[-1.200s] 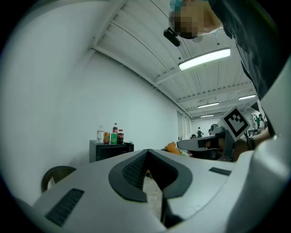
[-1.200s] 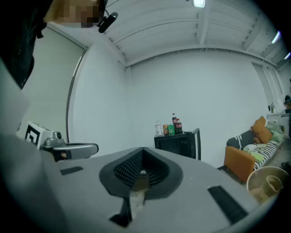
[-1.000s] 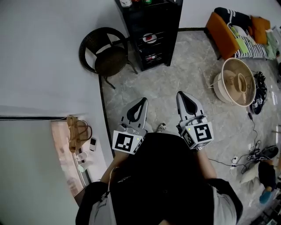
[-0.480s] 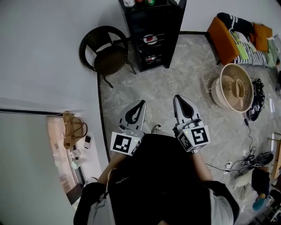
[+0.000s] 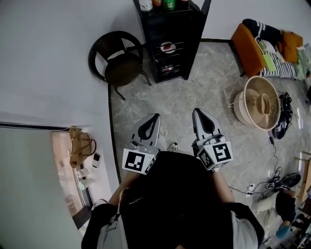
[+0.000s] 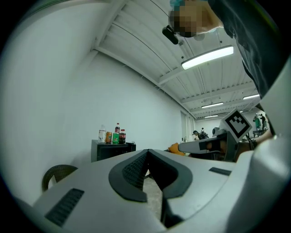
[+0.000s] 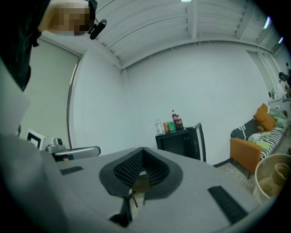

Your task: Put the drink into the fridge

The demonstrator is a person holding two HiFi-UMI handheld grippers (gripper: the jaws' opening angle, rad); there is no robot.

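the person in a black top holds both tools out level over the grey marbled tile floor [image 5: 194, 92], aimed toward the small black fridge [image 5: 171, 44] that stands against the white wall. the left gripper [image 5: 156, 115] has its 2 jaws pressed together at the tips, with nothing between the dark ribbed pads. the right gripper [image 5: 197, 111] is closed the same way, tips meeting and no object caught. the 2 tools sit side by side, apart from each other and well short of the fridge.

the drinks [image 5: 156, 4] stand in a tight cluster on top of the fridge: a clear bottle, an orange can, a green can and dark cola bottles, all upright. wire shelves with a few items show in the fridge front.

a black woven round chair [image 5: 119, 61] sits just left of the fridge. an orange sofa [image 5: 247, 44] with striped cushions is at the far right, and a pale round wicker basket [image 5: 262, 97] lies on the floor near it.
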